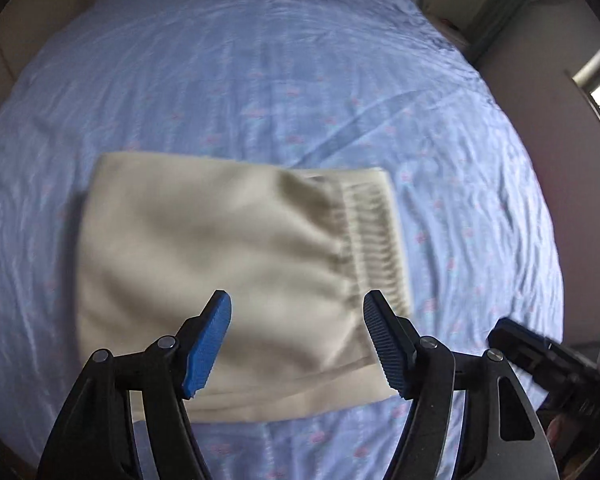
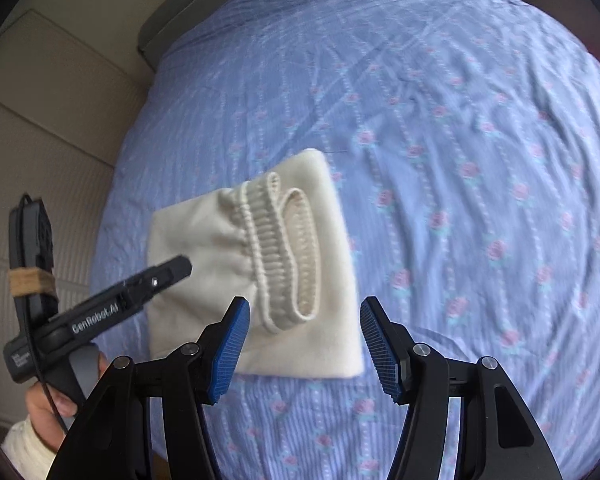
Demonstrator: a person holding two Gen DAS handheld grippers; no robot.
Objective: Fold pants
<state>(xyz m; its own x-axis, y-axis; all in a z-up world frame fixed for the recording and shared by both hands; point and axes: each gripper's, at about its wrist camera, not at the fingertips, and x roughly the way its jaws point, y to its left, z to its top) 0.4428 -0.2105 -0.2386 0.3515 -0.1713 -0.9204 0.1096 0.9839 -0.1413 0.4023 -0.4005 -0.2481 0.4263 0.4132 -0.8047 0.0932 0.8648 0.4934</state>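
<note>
Jaws: both spread, empty | pants (image 1: 228,280) folded flat on bedsheet (image 1: 260,80) | waistband (image 1: 376,240) faces right

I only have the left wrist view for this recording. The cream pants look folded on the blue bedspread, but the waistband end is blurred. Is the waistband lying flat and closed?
Observer: No. In the right wrist view the waistband lies on top of the folded pants, its ribbed opening gaping as a loop.
Operator: Is the right gripper holding any cloth? I see only a dark edge of it.
Observer: No, the right gripper is open, with nothing between its blue pads.
Operator: And who is holding the left gripper?
Observer: A bare hand in a cream knit cuff grips its handle; the left gripper is open too.
</note>
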